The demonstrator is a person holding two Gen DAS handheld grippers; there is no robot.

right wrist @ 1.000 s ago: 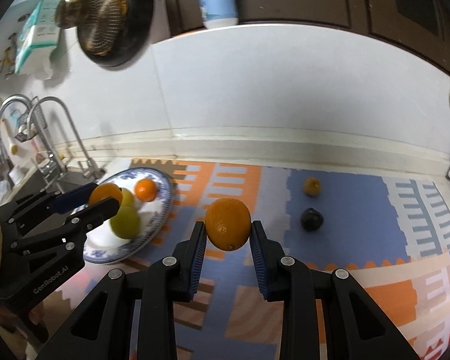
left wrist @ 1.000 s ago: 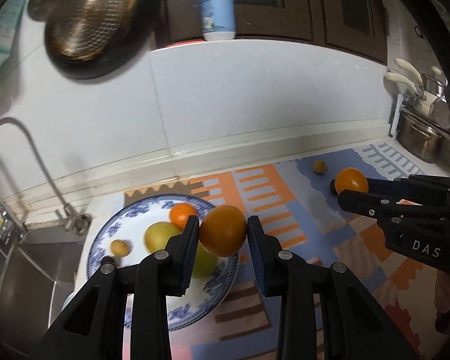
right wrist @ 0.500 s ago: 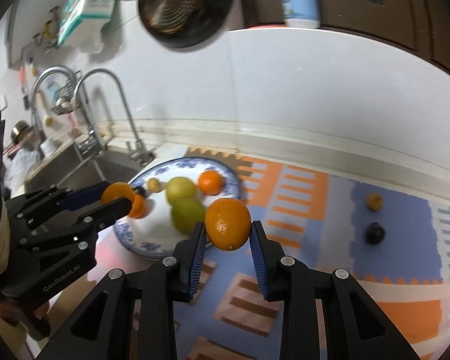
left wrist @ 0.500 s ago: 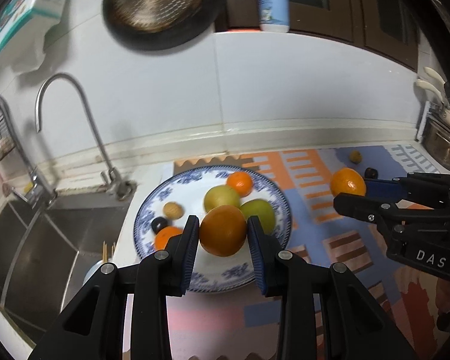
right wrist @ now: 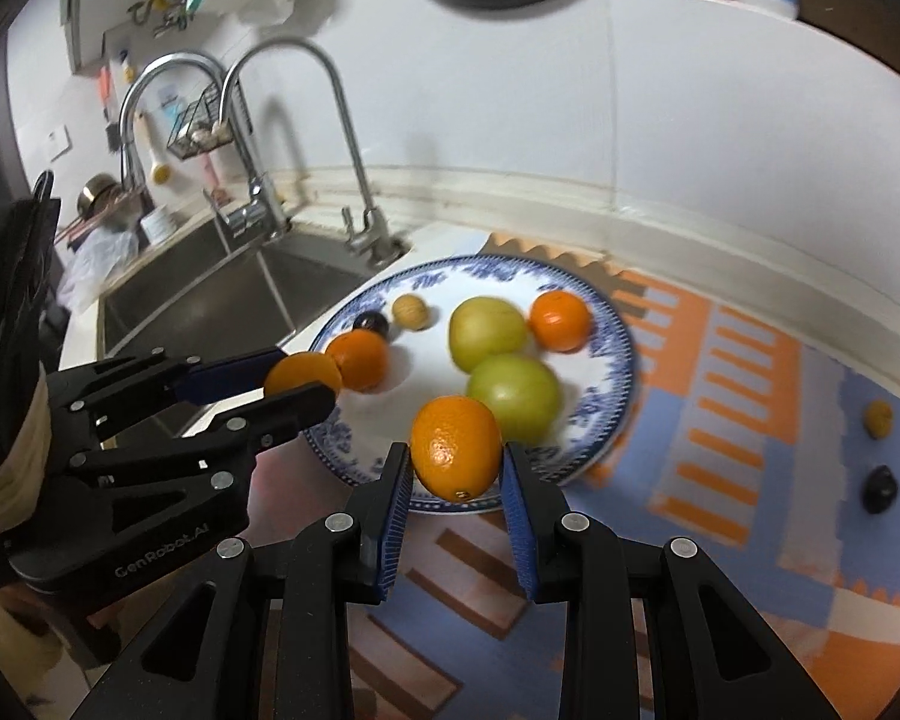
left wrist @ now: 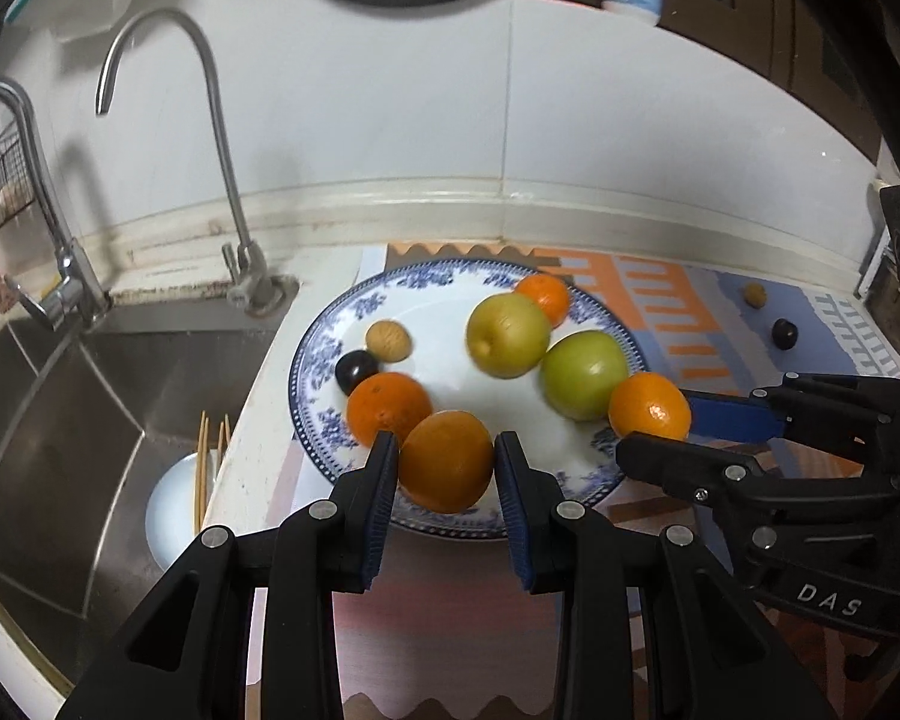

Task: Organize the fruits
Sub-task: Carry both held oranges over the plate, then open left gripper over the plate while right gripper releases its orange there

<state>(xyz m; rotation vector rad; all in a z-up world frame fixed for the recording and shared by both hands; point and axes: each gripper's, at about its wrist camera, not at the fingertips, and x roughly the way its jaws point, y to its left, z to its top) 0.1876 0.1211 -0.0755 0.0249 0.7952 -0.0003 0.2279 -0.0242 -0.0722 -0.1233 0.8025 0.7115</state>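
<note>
Above plate (left wrist: 324, 348) near rim: both grippers (left wrist: 447, 468) (right wrist: 456, 474) clamp oranges (left wrist: 447, 461) (right wrist: 456, 447); released there, either may roll off.

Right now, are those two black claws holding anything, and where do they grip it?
Yes, each holds an orange. The left gripper pinches its orange by the two sides, and the right gripper clamps its own orange likewise.

The plate (left wrist: 324, 360) sits on the mat's (left wrist: 678, 300) left end, at the counter edge beside the sink (left wrist: 90, 396), with the faucet (left wrist: 234, 192) behind. Seven fruits lie on the plate; two small fruits (left wrist: 755, 295) lie near the mat's far right corner.
</note>
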